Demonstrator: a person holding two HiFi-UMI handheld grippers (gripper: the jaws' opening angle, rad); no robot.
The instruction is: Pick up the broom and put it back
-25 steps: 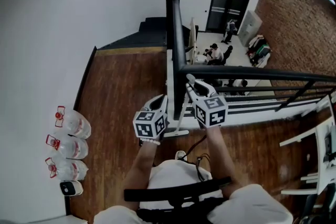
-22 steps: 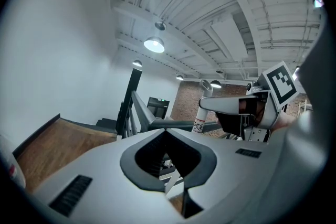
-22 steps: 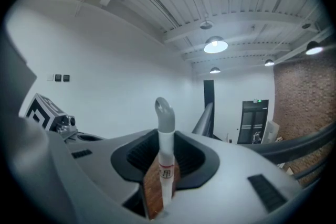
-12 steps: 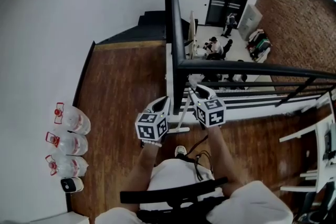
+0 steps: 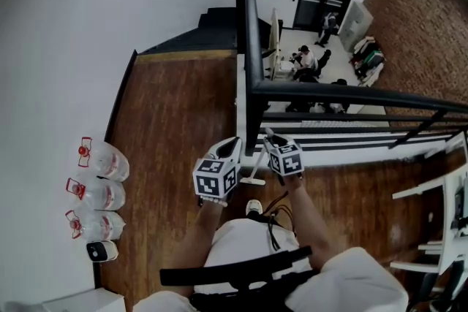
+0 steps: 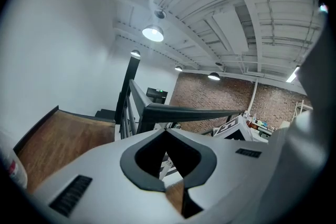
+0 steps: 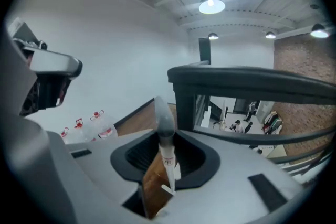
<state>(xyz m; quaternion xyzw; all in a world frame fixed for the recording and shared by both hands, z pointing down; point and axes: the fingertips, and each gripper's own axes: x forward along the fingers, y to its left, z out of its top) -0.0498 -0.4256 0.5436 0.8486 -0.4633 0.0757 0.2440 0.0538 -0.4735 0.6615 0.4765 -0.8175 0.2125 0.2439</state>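
The left tongs point(image 6: 167, 134) are pressed tip to tip with nothing caught in them; through the dark diamond-shaped gap behind the tips only a strip of railing and floor shows. The right tongs point(image 7: 167, 138) are clamped on the slim white broom point(image 7: 164, 113), just below the grey rounded cap that tops its handle. In the right gripper view the handle rises upright between the dark pads, and its lower part drops out of sight behind the tongs' body. From the head view the handle runs as a thin pale line from the right tongs down to a short white crosspiece near the foot of the black metal railing post point(image 5: 251, 95). That crosspiece is small and partly covered by the left tongs' square-marker cube point(image 5: 216, 178), so I cannot tell whether it rests on the brown wooden plank floor point(image 5: 175, 120). The right tongs' marker cube point(image 5: 287, 159) sits just beside the other, both held close before the person's body, with the hands hidden under them. Along the white wall point(image 5: 66, 47) at the left lie three clear plastic water bottles with red caps point(image 5: 102, 193), with a small white device point(image 5: 101, 250) just below them that is too small to identify. Beyond the railing a lower room point(image 5: 314, 58) shows tiny seated figures, and a red brick wall point(image 5: 417, 18) is cut off by the frame.
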